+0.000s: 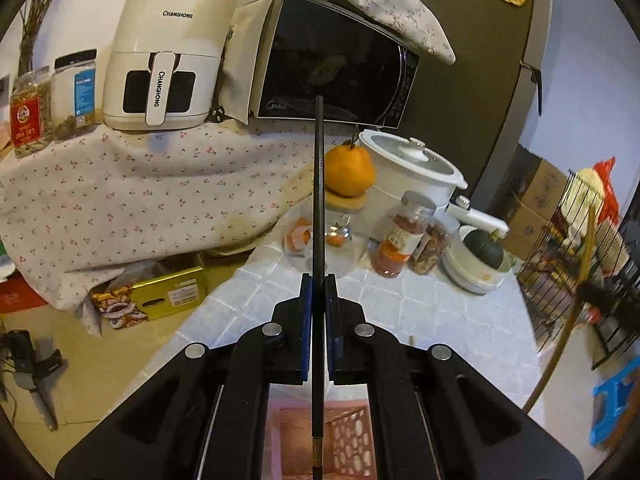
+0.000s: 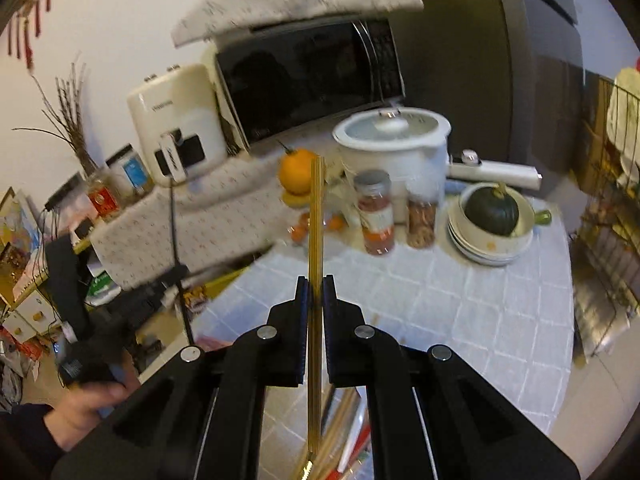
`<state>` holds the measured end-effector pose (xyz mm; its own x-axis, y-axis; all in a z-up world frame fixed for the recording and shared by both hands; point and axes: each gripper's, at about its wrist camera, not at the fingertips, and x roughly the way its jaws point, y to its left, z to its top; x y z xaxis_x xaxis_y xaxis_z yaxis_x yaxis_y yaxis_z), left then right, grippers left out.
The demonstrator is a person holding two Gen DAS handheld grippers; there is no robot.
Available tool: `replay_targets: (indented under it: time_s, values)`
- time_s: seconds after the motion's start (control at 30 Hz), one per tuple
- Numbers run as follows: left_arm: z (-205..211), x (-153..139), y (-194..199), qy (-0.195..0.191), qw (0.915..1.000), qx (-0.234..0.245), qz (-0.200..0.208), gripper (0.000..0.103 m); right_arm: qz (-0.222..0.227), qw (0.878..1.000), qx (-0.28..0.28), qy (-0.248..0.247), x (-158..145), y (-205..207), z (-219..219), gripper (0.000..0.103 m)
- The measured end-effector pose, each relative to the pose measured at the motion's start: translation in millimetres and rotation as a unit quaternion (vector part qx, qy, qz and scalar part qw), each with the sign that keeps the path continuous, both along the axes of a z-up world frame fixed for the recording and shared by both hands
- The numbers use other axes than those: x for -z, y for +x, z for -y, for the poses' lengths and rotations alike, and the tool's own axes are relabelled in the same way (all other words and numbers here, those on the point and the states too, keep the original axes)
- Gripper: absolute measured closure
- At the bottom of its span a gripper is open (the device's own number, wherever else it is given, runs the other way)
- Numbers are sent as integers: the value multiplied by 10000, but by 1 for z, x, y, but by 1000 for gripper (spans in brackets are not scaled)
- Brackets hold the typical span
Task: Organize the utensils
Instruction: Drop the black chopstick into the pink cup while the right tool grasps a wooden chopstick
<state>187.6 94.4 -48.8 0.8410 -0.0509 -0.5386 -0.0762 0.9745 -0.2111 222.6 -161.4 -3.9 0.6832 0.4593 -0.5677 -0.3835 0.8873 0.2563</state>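
Observation:
My left gripper [image 1: 319,280] is shut on a black chopstick [image 1: 318,184] that stands upright between its pads, above the table's left edge. My right gripper [image 2: 316,282] is shut on a yellow bamboo chopstick [image 2: 316,216], also upright. Below the right gripper several more chopsticks and utensils [image 2: 344,436] lie in a heap on the table. The left gripper and its black chopstick [image 2: 173,216] show at the left of the right wrist view, held by a hand [image 2: 86,404]. The yellow chopstick [image 1: 576,292] shows blurred at the right of the left wrist view.
On the tiled tablecloth [image 2: 460,312] stand a glass jar with an orange on top [image 1: 349,174], two spice jars [image 2: 374,216], stacked bowls with a green squash [image 2: 491,210] and a white lidded pot [image 2: 394,140]. A wire rack [image 1: 568,240] stands right. A microwave [image 1: 332,64] and air fryer [image 1: 168,60] stand behind.

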Motion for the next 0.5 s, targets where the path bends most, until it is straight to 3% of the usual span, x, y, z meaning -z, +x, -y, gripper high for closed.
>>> replay_targets:
  time_s: [0.13, 0.3, 0.4, 0.5]
  values:
    - [5, 12, -7, 256, 9997, 16, 44, 98, 239, 9996, -108, 137, -7, -13, -14, 96]
    - [2, 17, -11, 208, 9995, 86, -233, 97, 515, 9982, -195, 256, -11, -21, -33, 96]
    - [-9, 10, -13, 2, 9992, 107, -375, 97, 626, 9968, -238, 446, -14, -26, -43, 96]
    - [-25, -4, -17, -521, 9962, 31, -693, 87, 695, 9953, -330, 589, -17, -28, -57, 96]
